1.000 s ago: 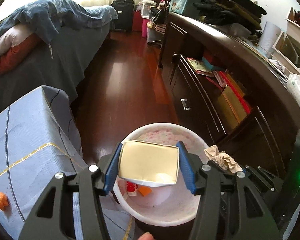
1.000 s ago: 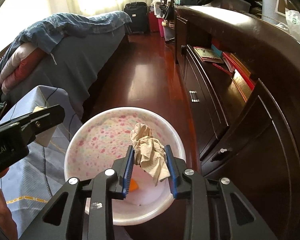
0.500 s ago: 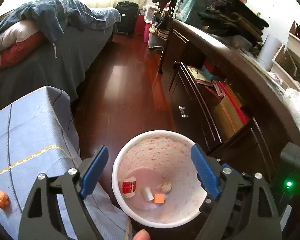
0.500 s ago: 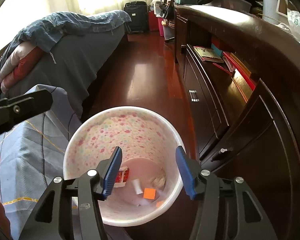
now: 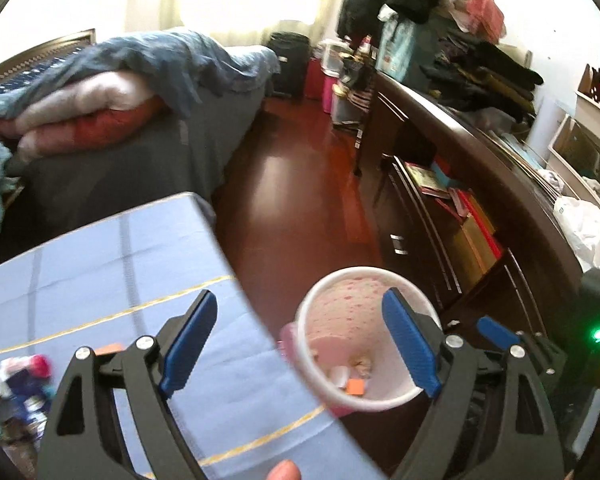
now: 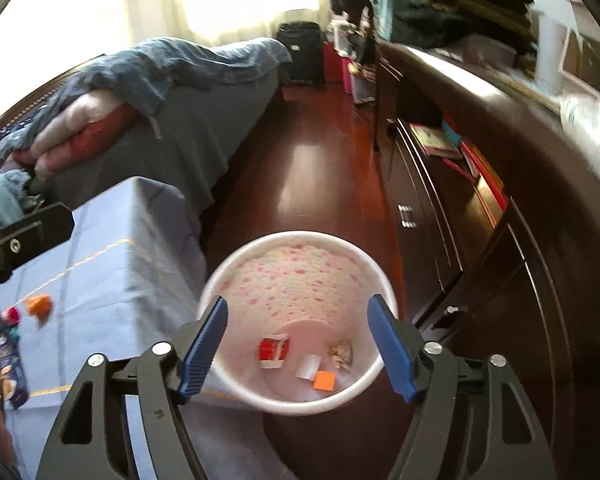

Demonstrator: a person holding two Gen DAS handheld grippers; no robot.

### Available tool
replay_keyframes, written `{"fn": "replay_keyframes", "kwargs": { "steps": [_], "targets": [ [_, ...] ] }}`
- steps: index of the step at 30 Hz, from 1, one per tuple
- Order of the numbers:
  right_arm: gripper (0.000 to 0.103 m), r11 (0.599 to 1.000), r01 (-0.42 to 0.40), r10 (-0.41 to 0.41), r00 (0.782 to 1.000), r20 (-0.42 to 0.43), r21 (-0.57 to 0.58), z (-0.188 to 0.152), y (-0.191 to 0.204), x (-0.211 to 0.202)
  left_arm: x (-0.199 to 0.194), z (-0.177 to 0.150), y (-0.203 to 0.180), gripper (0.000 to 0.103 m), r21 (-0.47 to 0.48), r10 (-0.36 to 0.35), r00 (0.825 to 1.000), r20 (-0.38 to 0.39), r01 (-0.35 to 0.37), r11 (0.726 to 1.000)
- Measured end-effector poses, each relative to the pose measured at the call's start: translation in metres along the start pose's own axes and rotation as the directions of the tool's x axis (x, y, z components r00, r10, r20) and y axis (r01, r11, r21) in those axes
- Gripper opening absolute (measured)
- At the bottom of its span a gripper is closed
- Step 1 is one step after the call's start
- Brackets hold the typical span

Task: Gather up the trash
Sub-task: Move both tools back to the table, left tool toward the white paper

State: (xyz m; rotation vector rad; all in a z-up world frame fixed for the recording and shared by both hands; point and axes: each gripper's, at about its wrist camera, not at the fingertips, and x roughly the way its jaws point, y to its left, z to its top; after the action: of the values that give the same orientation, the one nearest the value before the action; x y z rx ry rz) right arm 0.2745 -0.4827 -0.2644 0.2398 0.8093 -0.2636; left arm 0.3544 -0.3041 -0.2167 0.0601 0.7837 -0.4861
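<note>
A white bin with a pink speckled lining (image 6: 296,276) stands on the floor beside the blue-clothed table (image 6: 112,264). In it lie a red and white carton (image 6: 274,352), a crumpled paper ball (image 6: 341,353), a white scrap (image 6: 307,367) and an orange scrap (image 6: 325,381). My right gripper (image 6: 298,348) is open and empty above the bin. My left gripper (image 5: 300,344) is open and empty over the table's edge, left of the bin (image 5: 364,336). More trash lies on the table: an orange piece (image 6: 39,305) and wrappers (image 6: 5,354), also in the left wrist view (image 5: 16,380).
A bed with piled bedding (image 5: 112,92) stands at the back left. A dark cabinet with drawers and books (image 5: 452,216) runs along the right. A strip of red wood floor (image 5: 300,200) lies between them. A white plastic bag (image 5: 592,232) sits on the cabinet.
Both grippers let go of their trash, the carton and the paper ball, which now lie in the bin. The left gripper has since swung left over the table; the right has risen slightly.
</note>
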Motion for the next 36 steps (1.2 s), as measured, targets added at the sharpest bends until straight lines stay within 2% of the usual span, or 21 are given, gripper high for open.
{"fn": "replay_keyframes", "kwargs": {
  "steps": [4,10,13,15,16,18,19,22,24,27,29,32,36],
  "targets": [
    [0.080,0.997,-0.068,0.070,0.997,0.038,-0.041,-0.004,0.028,-0.032,-0.041,-0.012,0.029,0.088,-0.018,0.099,0.995,0.034,-0.098,0.995],
    [0.082,0.978,-0.163,0.170,0.984,0.049,-0.133,-0.012,0.077,-0.062,-0.090,-0.033,0.097,0.089,-0.111,0.270,0.963,0.029,-0.265,0.958],
    [0.082,0.963,-0.201,0.211,0.976,0.043,-0.180,-0.018,0.101,-0.072,-0.106,-0.047,0.143,0.089,-0.184,0.364,0.931,-0.002,-0.359,0.915],
    [0.082,0.952,-0.225,0.237,0.971,0.033,-0.208,-0.021,0.118,-0.076,-0.110,-0.054,0.168,0.089,-0.211,0.428,0.903,-0.028,-0.424,0.881],
    [0.082,0.947,-0.236,0.248,0.968,0.028,-0.218,-0.024,0.124,-0.077,-0.112,-0.059,0.187,0.089,-0.233,0.470,0.881,-0.051,-0.468,0.853],
    [0.082,0.934,-0.258,0.271,0.963,0.017,-0.246,-0.028,0.141,-0.080,-0.112,-0.067,0.217,0.089,-0.271,0.502,0.860,-0.088,-0.506,0.819],
    [0.082,0.929,-0.266,0.278,0.960,0.013,-0.258,-0.030,0.147,-0.081,-0.111,-0.069,0.231,0.089,-0.293,0.506,0.856,-0.104,-0.512,0.807],
    [0.082,0.909,-0.287,0.300,0.954,-0.003,-0.302,-0.036,0.172,-0.082,-0.102,-0.076,0.268,0.090,-0.352,0.500,0.852,-0.153,-0.520,0.778],
    [0.082,0.897,-0.299,0.313,0.950,-0.012,-0.327,-0.040,0.187,-0.083,-0.093,-0.081,0.288,0.092,-0.386,0.474,0.861,-0.183,-0.506,0.771],
    [0.082,0.880,-0.312,0.324,0.946,-0.028,-0.358,-0.044,0.208,-0.080,-0.082,-0.088,0.313,0.092,-0.426,0.406,0.889,-0.212,-0.457,0.781],
    [0.083,0.872,-0.316,0.326,0.945,-0.039,-0.373,-0.047,0.220,-0.076,-0.076,-0.091,0.321,0.094,-0.436,0.379,0.901,-0.213,-0.434,0.788],
    [0.083,0.864,-0.322,0.324,0.944,-0.064,-0.386,-0.049,0.237,-0.065,-0.067,-0.091,0.329,0.096,-0.428,0.374,0.903,-0.212,-0.430,0.795],
    [0.083,0.848,-0.351,0.331,0.936,-0.120,-0.396,-0.056,0.259,-0.047,-0.059,-0.091,0.331,0.094,-0.396,0.384,0.897,-0.220,-0.442,0.805]
  ]
}}
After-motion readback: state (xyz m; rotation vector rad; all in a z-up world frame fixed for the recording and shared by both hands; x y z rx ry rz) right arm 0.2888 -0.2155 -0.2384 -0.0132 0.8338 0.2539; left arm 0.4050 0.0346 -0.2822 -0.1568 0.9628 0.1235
